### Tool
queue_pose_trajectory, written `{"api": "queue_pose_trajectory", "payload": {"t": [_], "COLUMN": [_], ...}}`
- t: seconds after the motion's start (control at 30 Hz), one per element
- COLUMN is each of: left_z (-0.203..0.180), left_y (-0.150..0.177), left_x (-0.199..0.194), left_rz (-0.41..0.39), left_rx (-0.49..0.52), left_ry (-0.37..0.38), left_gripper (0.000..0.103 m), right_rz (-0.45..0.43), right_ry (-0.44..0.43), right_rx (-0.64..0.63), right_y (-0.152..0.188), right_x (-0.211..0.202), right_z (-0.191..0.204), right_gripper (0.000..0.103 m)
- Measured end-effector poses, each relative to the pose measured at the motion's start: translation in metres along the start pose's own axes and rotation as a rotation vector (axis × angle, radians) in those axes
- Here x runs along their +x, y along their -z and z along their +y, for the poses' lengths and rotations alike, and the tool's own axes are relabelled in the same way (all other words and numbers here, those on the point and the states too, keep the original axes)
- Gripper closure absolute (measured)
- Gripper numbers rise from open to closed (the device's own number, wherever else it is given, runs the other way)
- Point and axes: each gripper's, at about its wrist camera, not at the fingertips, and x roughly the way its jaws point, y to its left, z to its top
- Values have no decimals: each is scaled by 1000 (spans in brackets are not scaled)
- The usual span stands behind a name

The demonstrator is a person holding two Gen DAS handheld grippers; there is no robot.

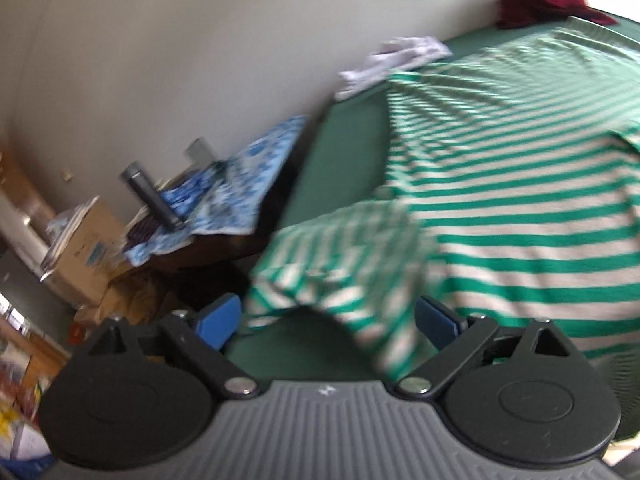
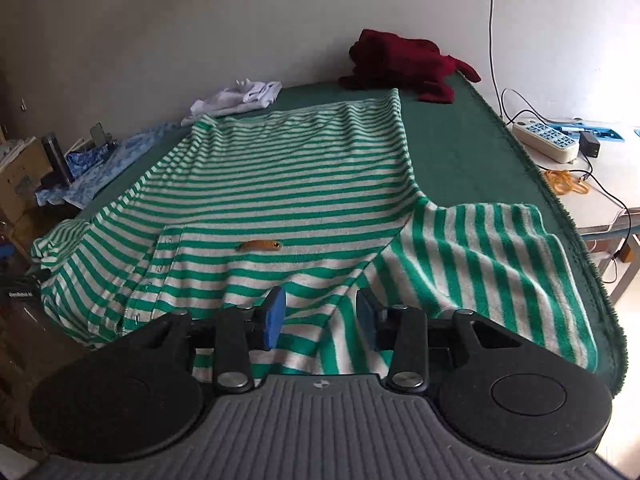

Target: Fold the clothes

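Note:
A green-and-white striped polo shirt (image 2: 280, 184) lies spread flat on the dark green table cover (image 2: 460, 148), collar end near me, hem at the far side. Its right sleeve (image 2: 492, 264) lies spread toward the table's right edge. My right gripper (image 2: 320, 320) is open just above the shirt's near edge, empty. In the left wrist view the shirt (image 1: 520, 184) fills the right side, and its left sleeve (image 1: 344, 256) lies bunched between the wide-open blue pads of my left gripper (image 1: 328, 320). That view is blurred.
A dark red garment (image 2: 400, 64) lies at the far right corner, and a white one (image 2: 240, 96) at the far left. A blue patterned cloth (image 1: 240, 184) covers a side table at the left with boxes. A power strip (image 2: 548, 140) and cables lie right.

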Motion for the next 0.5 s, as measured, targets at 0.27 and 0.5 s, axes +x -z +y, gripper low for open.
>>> {"api": "queue_pose_trajectory", "payload": {"t": [0.27,0.5], "left_z": [60,52], "left_y": [15,23], "left_x": [55,87], "left_rz": [89,43], "left_rx": [-150,40], "left_ry": [2,-42], "left_gripper": [39,49], "right_rz": [-6,-3], "right_ry": [-33,54], "right_rx": [79,94], "right_y": [-6,13], "right_x": [27,43], "right_z": [50,85], "right_gripper": [56,36]}}
